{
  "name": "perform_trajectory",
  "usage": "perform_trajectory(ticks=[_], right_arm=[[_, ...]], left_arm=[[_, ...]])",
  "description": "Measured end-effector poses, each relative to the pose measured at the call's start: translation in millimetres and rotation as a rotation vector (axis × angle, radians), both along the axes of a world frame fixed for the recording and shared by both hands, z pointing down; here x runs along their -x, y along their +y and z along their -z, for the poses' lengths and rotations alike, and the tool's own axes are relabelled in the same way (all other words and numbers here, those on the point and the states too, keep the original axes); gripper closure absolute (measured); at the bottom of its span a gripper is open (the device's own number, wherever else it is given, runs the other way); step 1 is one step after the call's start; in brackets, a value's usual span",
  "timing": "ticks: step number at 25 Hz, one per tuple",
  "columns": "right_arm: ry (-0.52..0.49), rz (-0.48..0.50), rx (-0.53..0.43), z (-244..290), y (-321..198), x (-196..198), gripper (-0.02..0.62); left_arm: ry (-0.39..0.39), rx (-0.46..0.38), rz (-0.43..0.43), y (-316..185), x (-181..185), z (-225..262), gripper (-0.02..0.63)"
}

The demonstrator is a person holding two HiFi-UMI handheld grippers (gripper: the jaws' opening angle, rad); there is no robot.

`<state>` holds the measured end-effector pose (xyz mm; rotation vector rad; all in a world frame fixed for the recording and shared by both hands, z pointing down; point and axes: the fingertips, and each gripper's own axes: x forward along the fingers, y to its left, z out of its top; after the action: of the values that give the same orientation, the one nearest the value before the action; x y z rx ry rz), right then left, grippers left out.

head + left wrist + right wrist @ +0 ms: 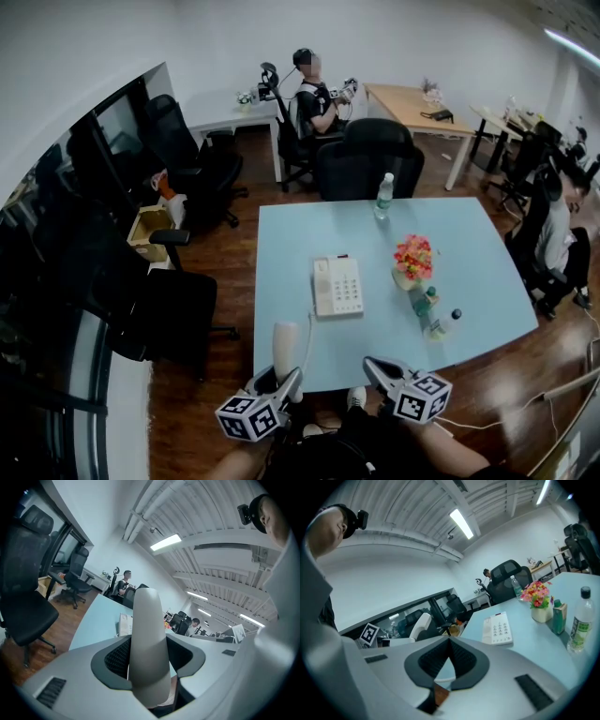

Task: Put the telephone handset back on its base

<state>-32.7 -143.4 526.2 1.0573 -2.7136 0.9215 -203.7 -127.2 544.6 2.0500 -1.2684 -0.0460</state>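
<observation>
The white telephone base with its keypad lies near the middle of the light blue table, and its cradle side is bare. My left gripper hovers at the table's near edge, shut on the white handset, which stands upright between the jaws. In the left gripper view the handset fills the gap, with the base behind it. A coiled cord runs from handset to base. My right gripper sits beside it, shut and holding nothing. The right gripper view shows the base ahead and the handset to the left.
A vase of flowers, a green bottle and a small clear bottle stand right of the base. A water bottle is at the far edge. Black office chairs ring the table. A seated person is far back.
</observation>
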Motion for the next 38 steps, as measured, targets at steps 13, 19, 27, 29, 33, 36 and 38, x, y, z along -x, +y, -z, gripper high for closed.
perform_trajectory(ticks=[13, 19, 27, 29, 33, 36, 38], right_arm=[[-0.009, 0.095, -0.002, -3, -69, -3, 0.579], [-0.02, 0.092, 0.011, -9, -109, -25, 0.579], [-0.056, 0.108, 0.022, -12, -142, -35, 0.579], [-0.066, 0.115, 0.029, -13, -148, -34, 0.58], [-0.078, 0.122, 0.036, -15, -152, -38, 0.58], [-0.079, 0.121, 0.04, -17, -157, -40, 0.58], [-0.08, 0.112, 0.047, -18, -159, -44, 0.579]], left_arm=[[-0.046, 0.054, 0.061, -88, -16, -18, 0.393], [-0.068, 0.118, 0.075, -158, -40, -42, 0.393], [-0.189, 0.21, 0.142, -259, -65, -97, 0.391], [-0.225, 0.233, 0.166, -282, -67, -110, 0.393], [-0.269, 0.271, 0.191, -301, -71, -130, 0.391], [-0.3, 0.29, 0.197, -307, -69, -140, 0.391], [-0.321, 0.3, 0.201, -310, -70, -147, 0.391]])
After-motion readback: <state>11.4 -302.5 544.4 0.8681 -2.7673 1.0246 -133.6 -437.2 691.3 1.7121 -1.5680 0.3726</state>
